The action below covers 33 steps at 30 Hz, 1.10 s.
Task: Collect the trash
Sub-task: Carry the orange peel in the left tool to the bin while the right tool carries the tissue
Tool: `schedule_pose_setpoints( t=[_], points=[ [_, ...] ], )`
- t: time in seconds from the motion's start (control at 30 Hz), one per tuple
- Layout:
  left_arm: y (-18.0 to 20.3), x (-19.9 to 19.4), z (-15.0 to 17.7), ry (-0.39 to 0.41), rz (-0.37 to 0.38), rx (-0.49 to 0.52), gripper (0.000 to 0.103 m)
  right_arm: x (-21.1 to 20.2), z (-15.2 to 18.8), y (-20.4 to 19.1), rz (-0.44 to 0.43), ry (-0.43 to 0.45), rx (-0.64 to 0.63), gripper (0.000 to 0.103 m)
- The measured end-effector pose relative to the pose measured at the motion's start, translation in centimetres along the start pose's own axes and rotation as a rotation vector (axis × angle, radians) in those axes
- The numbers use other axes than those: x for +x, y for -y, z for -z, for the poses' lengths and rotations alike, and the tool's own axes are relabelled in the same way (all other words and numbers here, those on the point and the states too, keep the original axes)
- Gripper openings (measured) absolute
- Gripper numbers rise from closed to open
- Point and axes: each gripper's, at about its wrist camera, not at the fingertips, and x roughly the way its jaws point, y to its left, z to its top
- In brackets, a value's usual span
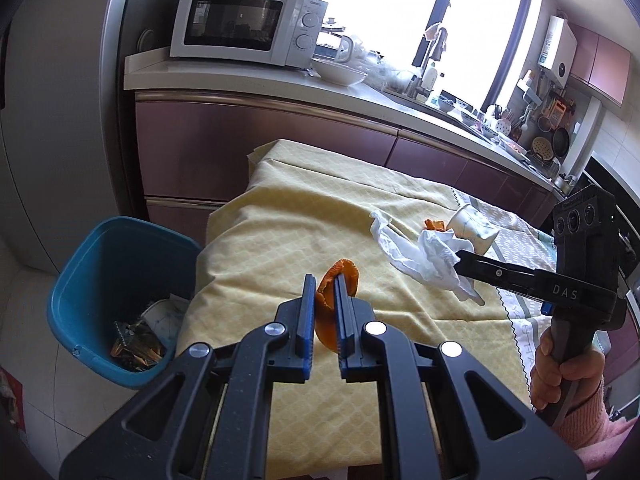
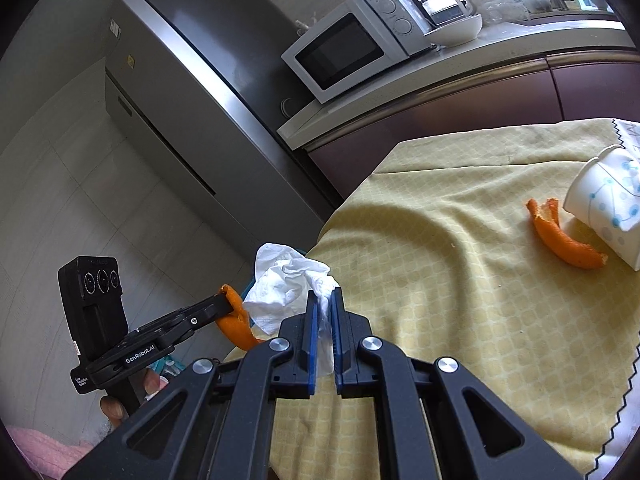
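- The left gripper (image 1: 323, 280) was matt black plastic with bright metal pivot screws; its jaws carried blue ribbed pads.
- The orange peel (image 1: 336, 280) between those jaws looked dimpled and waxy outside.
- The right gripper (image 2: 325, 294) had the same matt black plastic and blue pads, pinching a crumpled white tissue (image 2: 286, 286), soft and creased.
- The bench cloth (image 1: 320, 208) was woven yellow fabric, matt, with a faint lattice pattern and folds.
- The bin (image 1: 80, 272) was smooth blue plastic with a slight sheen.
- The paper cup (image 2: 608, 204) was white printed paper, smooth.
- The microwave (image 1: 240, 24) had a glossy white shell and dark glass door.
- The fridge (image 2: 192, 92) looked like brushed grey metal.
- The cabinet fronts (image 1: 260, 136) were glossy mauve.
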Motion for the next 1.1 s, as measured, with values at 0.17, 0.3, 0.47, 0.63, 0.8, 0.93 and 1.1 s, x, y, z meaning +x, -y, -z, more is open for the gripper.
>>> schedule_pose_setpoints(
  t=[0.17, 0.3, 0.47, 0.63, 0.8, 0.93, 1.1],
  points=[
    [-2.1, -1.3, 0.2, 0.015, -0.037, -0.034, 0.009, 1.7, 0.1, -1.6, -0.025, -0.037, -0.028, 0.006],
    [-3.4, -2.3, 0.1, 0.03, -0.067, -0.059, 0.009, 3.0, 0.0, -2.9, -0.043, -0.064, -0.055, 0.006],
    [-5.4, -3.6, -0.1, 0.056, -0.109, -0.093, 0.009, 4.7, -0.4, -4.2, -0.068, -0.091, -0.081, 0.006],
    [-7.3, -4.5, -0.5, 0.079, -0.15, -0.119, 0.009, 6.1, -0.7, -5.5, -0.082, -0.116, -0.106, 0.006],
    [-9.0, -5.2, -0.7, 0.091, -0.185, -0.138, 0.009, 7.8, -1.0, -7.0, -0.093, -0.143, -0.136, 0.006],
    [-10.0, -5.5, -0.7, 0.097, -0.208, -0.15, 0.009, 8.8, -1.2, -7.8, -0.099, -0.16, -0.157, 0.006],
    [-11.1, -5.5, -0.6, 0.098, -0.229, -0.163, 0.009, 9.9, -1.5, -8.7, -0.098, -0.176, -0.17, 0.006]
  ],
)
